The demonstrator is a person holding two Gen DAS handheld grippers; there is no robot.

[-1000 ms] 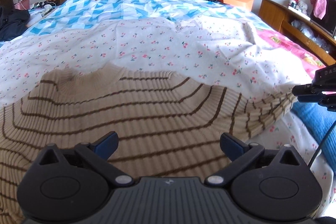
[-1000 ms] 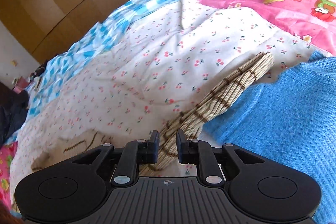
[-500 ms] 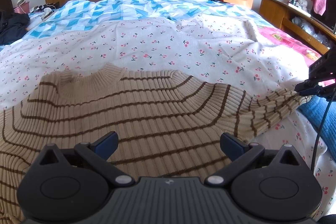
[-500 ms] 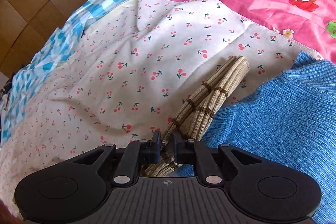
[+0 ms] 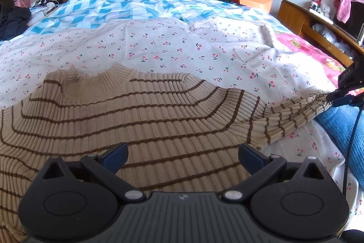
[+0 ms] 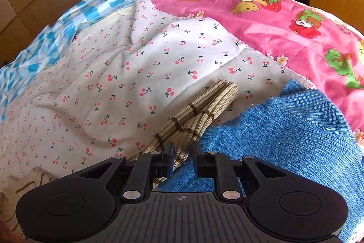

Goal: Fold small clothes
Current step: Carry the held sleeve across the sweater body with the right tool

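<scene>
A beige sweater [image 5: 136, 111] with brown stripes lies flat on the cherry-print sheet [image 5: 159, 49], collar toward the far side. My left gripper [image 5: 182, 155] hovers open and wide over the sweater's lower body, gripping nothing. The sweater's right sleeve [image 6: 200, 111] stretches out to the right, its end lying partly on a blue knit garment [image 6: 284, 133]. My right gripper [image 6: 183, 156] is at that sleeve; its jaws are opening, with the sleeve still between them but no longer pinched. From the left wrist view, the right gripper [image 5: 341, 97] shows at the sleeve's tip.
A pink cartoon-print quilt [image 6: 284, 22] and a blue checked sheet [image 5: 136, 8] cover the rest of the bed. A wooden shelf unit [image 5: 318, 22] runs along the right side. An orange box [image 5: 254, 0] sits beyond the bed, with wardrobes and a door behind it.
My right gripper drew the sleeve outward to the right, straightening it. Its jaws tightened on the sleeve, then parted. The left gripper stayed put.
</scene>
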